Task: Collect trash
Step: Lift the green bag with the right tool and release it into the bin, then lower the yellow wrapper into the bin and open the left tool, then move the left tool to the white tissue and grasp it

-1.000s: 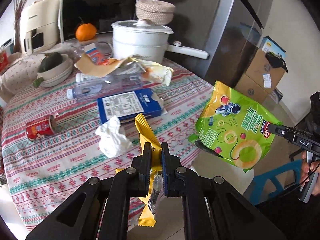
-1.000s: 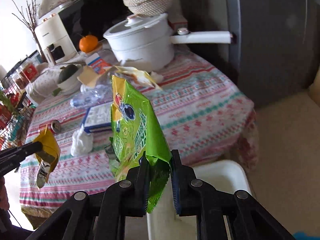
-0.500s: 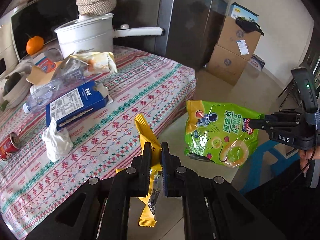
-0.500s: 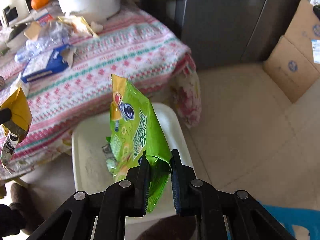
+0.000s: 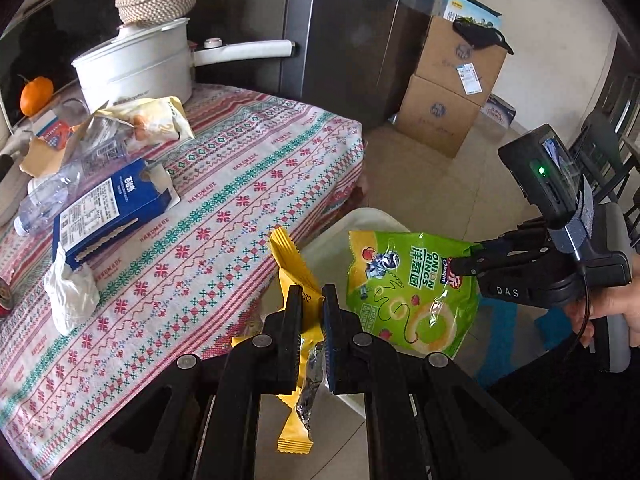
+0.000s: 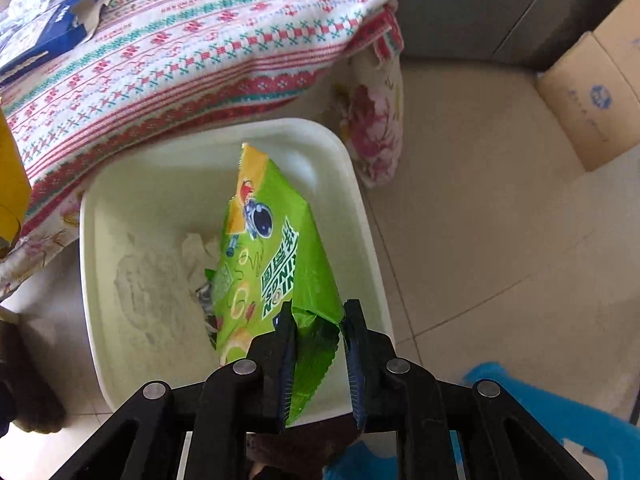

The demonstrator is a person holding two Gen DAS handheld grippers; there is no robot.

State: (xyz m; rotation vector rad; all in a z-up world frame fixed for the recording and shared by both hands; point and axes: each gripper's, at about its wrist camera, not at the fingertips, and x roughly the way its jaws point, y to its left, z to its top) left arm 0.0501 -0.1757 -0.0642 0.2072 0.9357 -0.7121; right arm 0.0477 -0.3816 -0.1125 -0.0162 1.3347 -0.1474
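Observation:
My left gripper (image 5: pixel 311 300) is shut on a yellow snack wrapper (image 5: pixel 294 268) and holds it in the air beside the table edge. My right gripper (image 6: pixel 320 312) holds a green onion-rings bag (image 6: pixel 276 256) over the white trash bin (image 6: pixel 360 208) on the floor; its jaws have parted and the bag hangs between them. The bag (image 5: pixel 408 288) and the right gripper (image 5: pixel 460 266) also show in the left wrist view, above the bin (image 5: pixel 360 220). Crumpled white paper (image 6: pixel 196 252) lies in the bin.
On the patterned tablecloth (image 5: pixel 224 200) lie a blue carton (image 5: pixel 112 208), a crumpled tissue (image 5: pixel 70 292), a plastic bottle (image 5: pixel 60 188), more wrappers (image 5: pixel 148 120) and a white pot (image 5: pixel 136 64). Cardboard boxes (image 5: pixel 452 88) stand by the fridge. A blue stool (image 6: pixel 540 408) is near the bin.
Both grippers have moved from the table toward the bin. The right gripper now holds the green bag over the bin and its jaws have widened.

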